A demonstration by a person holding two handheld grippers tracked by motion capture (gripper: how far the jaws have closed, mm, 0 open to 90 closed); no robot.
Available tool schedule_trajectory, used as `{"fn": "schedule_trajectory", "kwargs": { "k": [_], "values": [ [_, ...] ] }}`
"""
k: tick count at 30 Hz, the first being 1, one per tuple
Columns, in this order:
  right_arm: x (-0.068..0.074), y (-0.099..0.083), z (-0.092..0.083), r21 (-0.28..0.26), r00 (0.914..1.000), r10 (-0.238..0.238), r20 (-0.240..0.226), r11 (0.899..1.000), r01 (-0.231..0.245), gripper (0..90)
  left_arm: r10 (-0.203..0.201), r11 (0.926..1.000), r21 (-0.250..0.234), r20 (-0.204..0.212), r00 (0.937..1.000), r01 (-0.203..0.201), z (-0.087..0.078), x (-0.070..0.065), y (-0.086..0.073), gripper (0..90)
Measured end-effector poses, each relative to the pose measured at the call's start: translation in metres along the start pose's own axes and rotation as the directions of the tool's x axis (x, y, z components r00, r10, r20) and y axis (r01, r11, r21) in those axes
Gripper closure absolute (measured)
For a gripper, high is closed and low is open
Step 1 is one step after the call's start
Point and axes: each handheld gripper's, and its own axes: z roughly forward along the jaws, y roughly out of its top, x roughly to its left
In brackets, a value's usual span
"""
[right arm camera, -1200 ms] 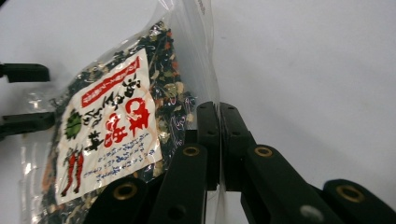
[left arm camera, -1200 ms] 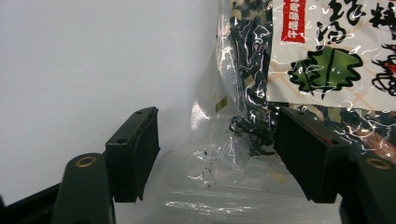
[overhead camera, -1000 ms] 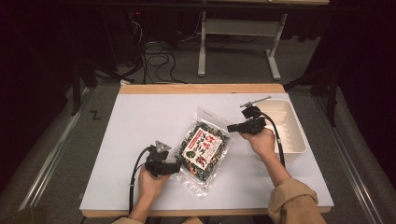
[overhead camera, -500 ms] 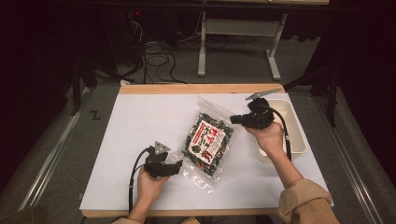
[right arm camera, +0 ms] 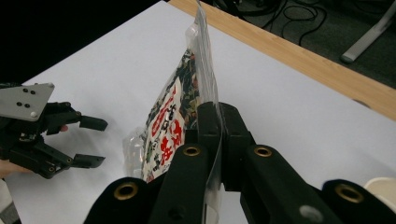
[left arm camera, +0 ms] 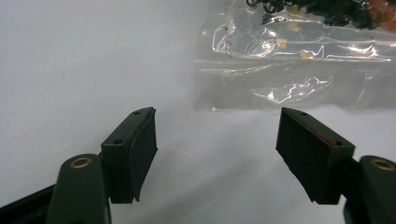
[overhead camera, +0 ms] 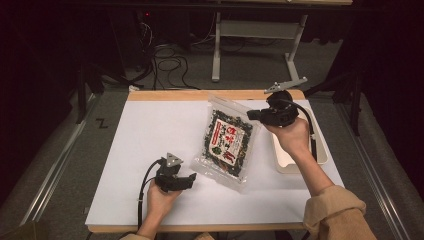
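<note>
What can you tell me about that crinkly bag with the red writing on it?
The bag is clear shiny plastic, holding dark dried bits behind a white label with red letters. The right claw is shut on its top edge and holds it up tilted. Its see-through bottom end looks to rest on the white table, just ahead of the open left claw.

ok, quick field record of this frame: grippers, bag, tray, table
right gripper: shut on the bag's clear edge, holding it up
bag: clear packet of dark dried food with a red and white label, tilted, lower end at the table
left gripper: open, holding nothing, close to the bag's lower clear end
tray: white, at the table's right edge
table: white top, wooden far edge
</note>
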Motion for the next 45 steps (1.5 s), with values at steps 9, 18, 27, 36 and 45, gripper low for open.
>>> {"fn": "schedule_trajectory", "kwargs": {
  "k": [9, 18, 27, 36, 45],
  "values": [
    [0.011, 0.022, -0.018, -0.031, 0.9987, -0.05, 0.006, 0.998, 0.05, 90.0, -0.008, 0.9998, -0.018, 0.005, 1.0, 0.008, -0.002, 0.002, -0.001, 29.1],
    [0.022, 0.037, -0.03, -0.035, 0.9935, -0.106, 0.043, 0.994, 0.107, 90.0, -0.017, 0.9996, -0.023, 0.0, 0.9999, 0.017, -0.005, 0.002, -0.002, 27.8],
    [0.02, 0.043, -0.046, -0.065, 0.9923, -0.099, 0.074, 0.992, 0.104, 90.0, -0.02, 0.9996, -0.022, 0.0, 0.9998, 0.02, -0.004, 0.001, -0.003, 27.4],
    [0.011, 0.046, -0.074, -0.104, 0.9899, -0.076, 0.12, 0.991, 0.088, 90.0, -0.03, 0.9993, -0.023, 0.007, 0.9995, 0.03, -0.007, 0.002, -0.005, 26.9],
    [-0.011, 0.033, -0.098, -0.139, 0.9786, -0.029, 0.204, 0.989, 0.058, 90.0, -0.049, 0.9984, -0.025, 0.052, 0.9975, 0.051, -0.012, 0.001, -0.006, 26.7]
  ]
}}
